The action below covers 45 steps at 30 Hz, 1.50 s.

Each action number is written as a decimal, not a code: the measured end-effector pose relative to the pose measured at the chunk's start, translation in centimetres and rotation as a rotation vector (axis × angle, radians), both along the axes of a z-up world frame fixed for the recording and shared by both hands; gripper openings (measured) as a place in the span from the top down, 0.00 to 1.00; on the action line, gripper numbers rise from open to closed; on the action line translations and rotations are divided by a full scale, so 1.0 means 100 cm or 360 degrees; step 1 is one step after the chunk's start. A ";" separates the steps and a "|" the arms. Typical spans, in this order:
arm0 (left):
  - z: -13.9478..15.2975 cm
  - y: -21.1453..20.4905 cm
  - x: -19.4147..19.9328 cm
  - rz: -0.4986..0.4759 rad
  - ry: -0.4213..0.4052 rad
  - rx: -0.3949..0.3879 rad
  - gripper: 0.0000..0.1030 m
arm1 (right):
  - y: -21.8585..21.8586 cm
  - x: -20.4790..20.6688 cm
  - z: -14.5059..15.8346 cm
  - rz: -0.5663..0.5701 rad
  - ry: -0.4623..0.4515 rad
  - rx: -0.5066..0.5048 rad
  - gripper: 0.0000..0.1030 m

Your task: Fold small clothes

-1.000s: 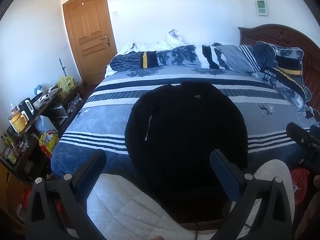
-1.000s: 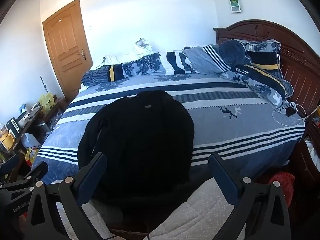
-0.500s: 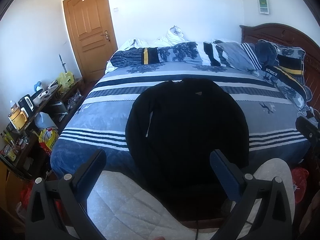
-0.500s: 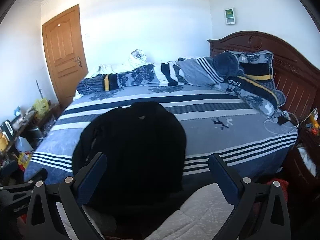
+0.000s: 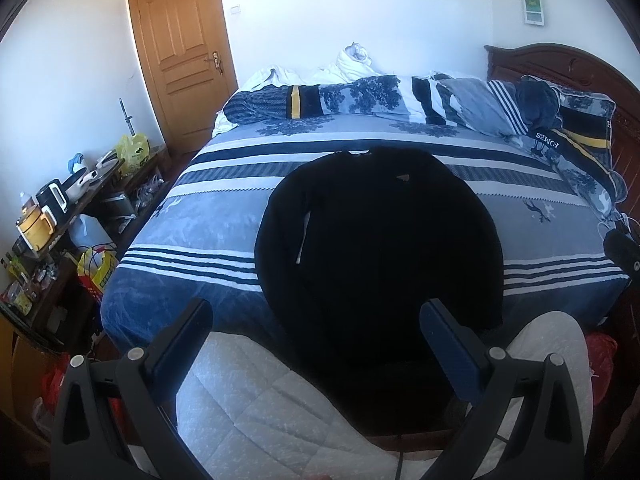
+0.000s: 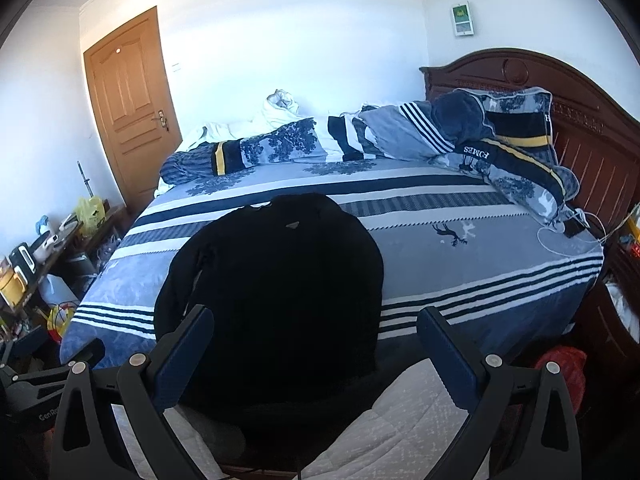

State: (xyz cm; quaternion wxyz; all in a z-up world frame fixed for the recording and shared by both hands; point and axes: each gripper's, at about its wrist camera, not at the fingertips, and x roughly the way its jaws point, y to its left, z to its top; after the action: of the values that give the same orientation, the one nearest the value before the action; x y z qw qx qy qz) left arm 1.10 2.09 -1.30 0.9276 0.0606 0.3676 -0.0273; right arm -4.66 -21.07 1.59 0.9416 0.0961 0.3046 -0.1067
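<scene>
- Bed point(image 5: 192, 220) with a blue, grey and white striped cover, filling the middle of both views from centre left to centre right.
- Dark wooden headboard point(image 6: 592, 120) at the upper right of the right wrist view, cut off by the right edge in the left wrist view.
- Brown panelled door point(image 5: 180, 52) at the upper left, shut, set in a white wall.
- Rumpled patterned bedding and pillows point(image 5: 400, 96) heaped across the far side of the bed, above frame centre.
- Black garment point(image 5: 380, 232) spread flat on the cover at frame centre, neckline toward the top, lower hem hanging over the near edge; left of centre in the right wrist view point(image 6: 276, 292).
- White quilted fabric point(image 5: 260, 408) along the bottom, under the garment's hem.
- Cluttered low shelf point(image 5: 52, 208) at the left edge, with a yellow jug and small appliances.
- Left gripper point(image 5: 316, 332) at bottom centre, fingers spread wide, grasping nothing, hovering in front of the garment's lower part.
- Right gripper point(image 6: 314, 336) at bottom centre of its own view, fingers likewise released and empty, apart from the cloth.
- Small green-and-white wall panel point(image 6: 462, 18) at the upper right.
</scene>
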 end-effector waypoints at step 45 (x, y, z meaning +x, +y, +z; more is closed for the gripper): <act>-0.188 0.064 0.164 0.0095 0.0718 -0.0405 0.24 | 0.050 0.197 -0.103 0.0544 0.0432 0.0348 0.22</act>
State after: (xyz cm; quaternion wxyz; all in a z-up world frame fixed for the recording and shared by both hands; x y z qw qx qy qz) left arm 17.48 8.46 -20.11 0.8227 -0.0751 0.5603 -0.0588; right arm 15.07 -16.06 -8.66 0.8804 0.1295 0.4499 0.0757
